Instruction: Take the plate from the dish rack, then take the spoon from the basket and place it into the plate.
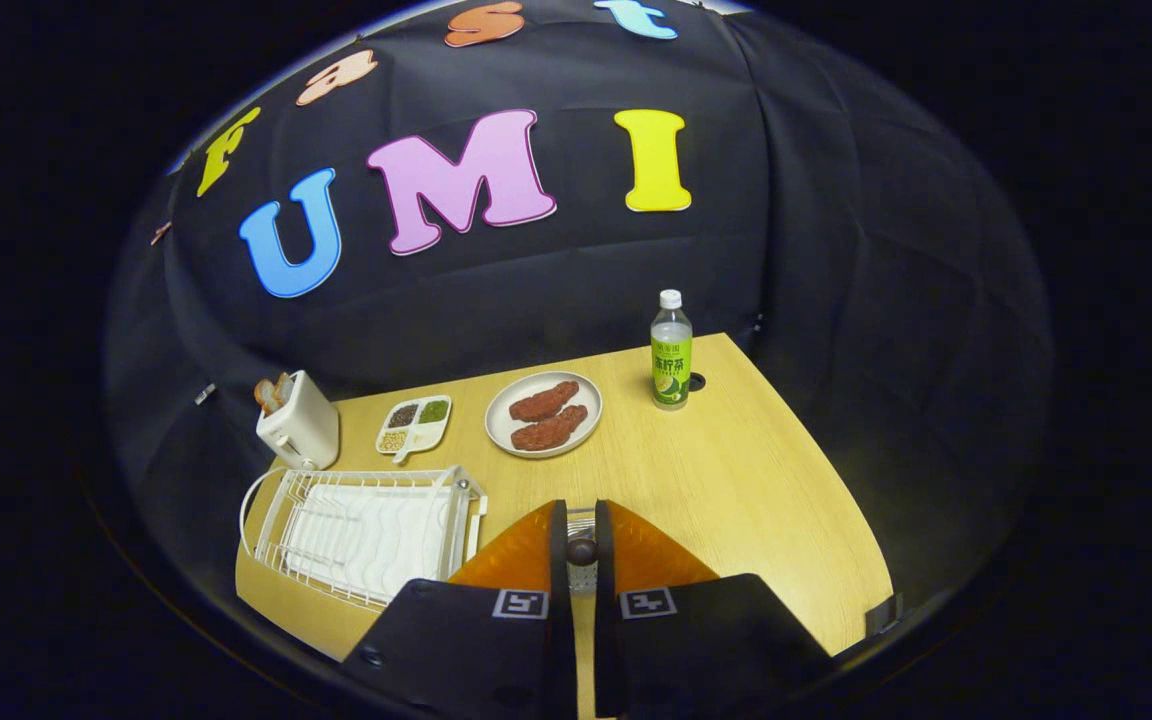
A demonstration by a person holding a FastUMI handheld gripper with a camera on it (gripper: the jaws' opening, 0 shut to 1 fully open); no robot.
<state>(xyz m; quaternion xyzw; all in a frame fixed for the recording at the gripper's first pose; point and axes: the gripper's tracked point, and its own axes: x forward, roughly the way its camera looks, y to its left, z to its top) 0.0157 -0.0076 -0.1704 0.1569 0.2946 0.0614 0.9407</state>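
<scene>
We see tool (581, 545) nearly pressed together, orange fingers (526, 555) pinching dark rounded spoon handle (582, 550). Metal mesh basket (582, 578) sits right beneath, between fingers. Just left: white dish rack (366, 530) on tabletop (736, 480), plate slot contents unclear. Further out we spot white toaster (298, 420) with bread, divided tray (414, 423) of seeds, round plate (543, 413) carrying two brown meat pieces. Farthest: green-labelled bottle (671, 350) near tabletop's back edge.

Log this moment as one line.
tongs shut on dark rounded spoon handle | silver mesh basket just beyond | round white plate on wooden table
</scene>
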